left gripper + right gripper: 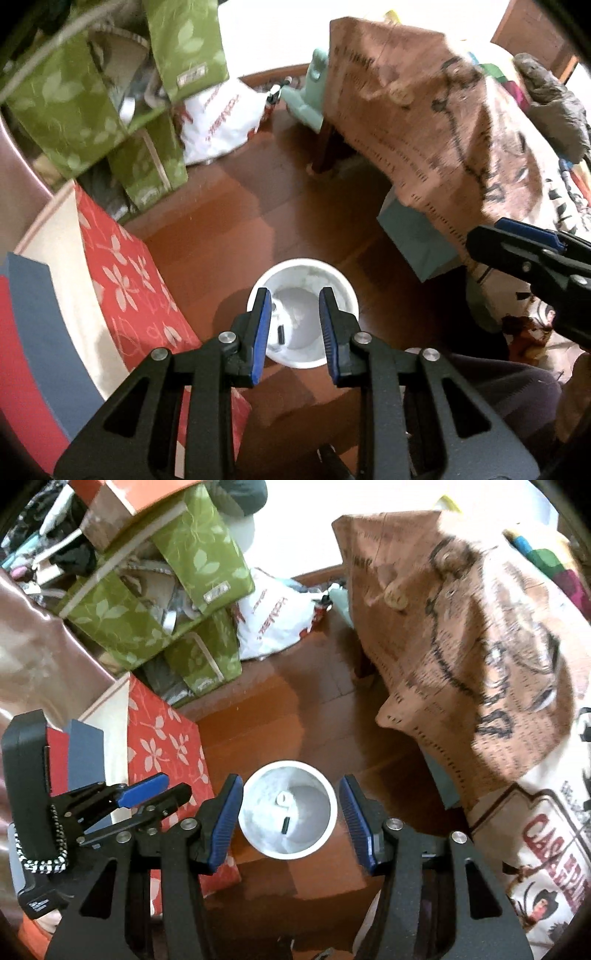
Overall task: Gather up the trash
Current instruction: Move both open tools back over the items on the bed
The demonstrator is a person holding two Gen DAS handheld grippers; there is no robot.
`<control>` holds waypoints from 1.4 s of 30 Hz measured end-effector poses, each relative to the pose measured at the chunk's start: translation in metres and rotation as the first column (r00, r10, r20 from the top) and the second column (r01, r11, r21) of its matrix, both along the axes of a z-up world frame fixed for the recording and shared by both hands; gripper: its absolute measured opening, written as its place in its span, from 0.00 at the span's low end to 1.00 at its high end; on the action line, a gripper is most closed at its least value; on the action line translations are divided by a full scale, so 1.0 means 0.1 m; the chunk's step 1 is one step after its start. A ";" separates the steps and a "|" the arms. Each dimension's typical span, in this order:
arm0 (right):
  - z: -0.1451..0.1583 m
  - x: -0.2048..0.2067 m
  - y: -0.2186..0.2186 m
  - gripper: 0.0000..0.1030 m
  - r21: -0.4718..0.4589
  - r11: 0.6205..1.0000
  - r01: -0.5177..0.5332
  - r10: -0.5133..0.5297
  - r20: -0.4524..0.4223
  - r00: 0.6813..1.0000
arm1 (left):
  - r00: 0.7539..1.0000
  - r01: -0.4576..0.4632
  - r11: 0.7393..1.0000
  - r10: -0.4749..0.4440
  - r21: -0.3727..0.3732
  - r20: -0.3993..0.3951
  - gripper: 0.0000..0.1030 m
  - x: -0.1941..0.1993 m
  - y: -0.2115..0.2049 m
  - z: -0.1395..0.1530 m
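Note:
A white round bin (pixel 303 314) stands on the brown wooden floor; it also shows in the right wrist view (pixel 287 809). Inside lie a small black piece (pixel 285 825) and a small white piece (pixel 283 798). My left gripper (pixel 294 295) hangs above the bin, open and empty. My right gripper (pixel 291 786) is also above the bin, open wide and empty. The right gripper shows at the right edge of the left wrist view (pixel 532 254); the left gripper shows at the left of the right wrist view (pixel 147 794).
A red flowered box (pixel 129 280) stands left of the bin. Green leaf-print boxes (pixel 162 602) are stacked at the back left beside a white plastic bag (pixel 273 624). A table draped in a brown printed cloth (pixel 461 635) fills the right. A teal box (pixel 417 236) sits under it.

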State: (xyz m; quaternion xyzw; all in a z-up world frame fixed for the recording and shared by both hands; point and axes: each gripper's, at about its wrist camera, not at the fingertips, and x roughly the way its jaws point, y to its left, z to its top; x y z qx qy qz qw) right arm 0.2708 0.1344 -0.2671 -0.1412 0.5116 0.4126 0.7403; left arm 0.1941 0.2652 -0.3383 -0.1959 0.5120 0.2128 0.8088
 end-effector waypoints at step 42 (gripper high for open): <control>1.90 0.41 -3.15 0.51 0.332 0.833 0.443 -0.546 0.363 0.755 | 0.826 0.340 0.899 -0.426 0.277 0.369 0.49 1.18 -2.54 2.30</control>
